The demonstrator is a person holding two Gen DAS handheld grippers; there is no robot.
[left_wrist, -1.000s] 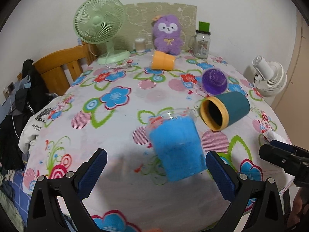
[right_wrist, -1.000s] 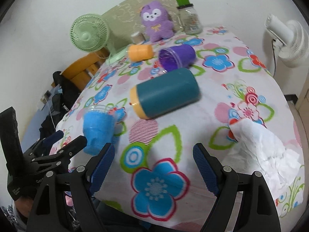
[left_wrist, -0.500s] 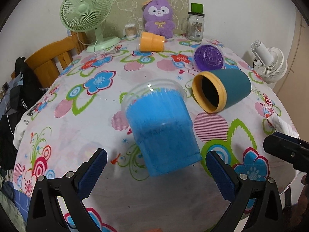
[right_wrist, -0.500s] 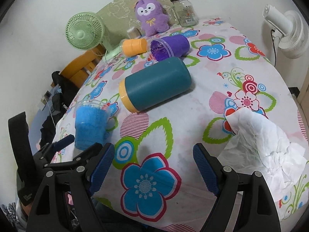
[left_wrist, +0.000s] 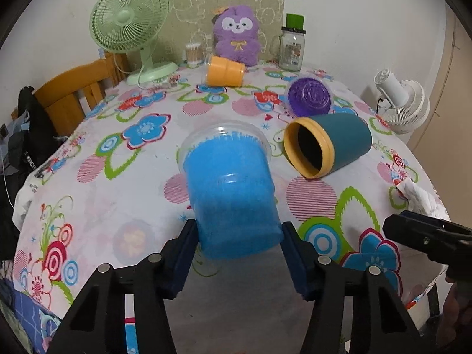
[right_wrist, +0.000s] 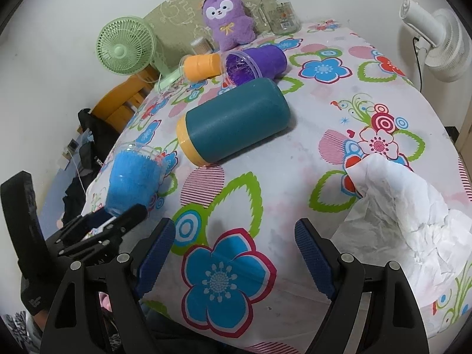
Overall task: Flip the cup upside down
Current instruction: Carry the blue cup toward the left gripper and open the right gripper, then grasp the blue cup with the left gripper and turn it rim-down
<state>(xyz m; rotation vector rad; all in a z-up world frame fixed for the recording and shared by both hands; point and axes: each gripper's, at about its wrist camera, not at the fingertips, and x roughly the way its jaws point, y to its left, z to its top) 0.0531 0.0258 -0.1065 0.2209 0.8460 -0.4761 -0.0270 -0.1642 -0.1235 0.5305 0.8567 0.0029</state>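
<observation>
Floral table (left_wrist: pixel 124 194), left gripper (left_wrist: pixel 239 250) around blue cup (left_wrist: pixel 233 200) near its front edge.

home | floral tablecloth (left_wrist: pixel 124 194) — plush toy (left_wrist: pixel 237 37), desk fan (left_wrist: pixel 129 23) | wooden chair (left_wrist: pixel 73 94) — clothes draped

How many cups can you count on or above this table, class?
4: blue cup held between the left gripper fingers; teal cup, purple cup and orange cup lying on their sides on the tablecloth.

Blue cup (left_wrist: pixel 233 197), teal-and-yellow cup (left_wrist: pixel 330 144), flower-patterned tablecloth (left_wrist: pixel 118 194).
</observation>
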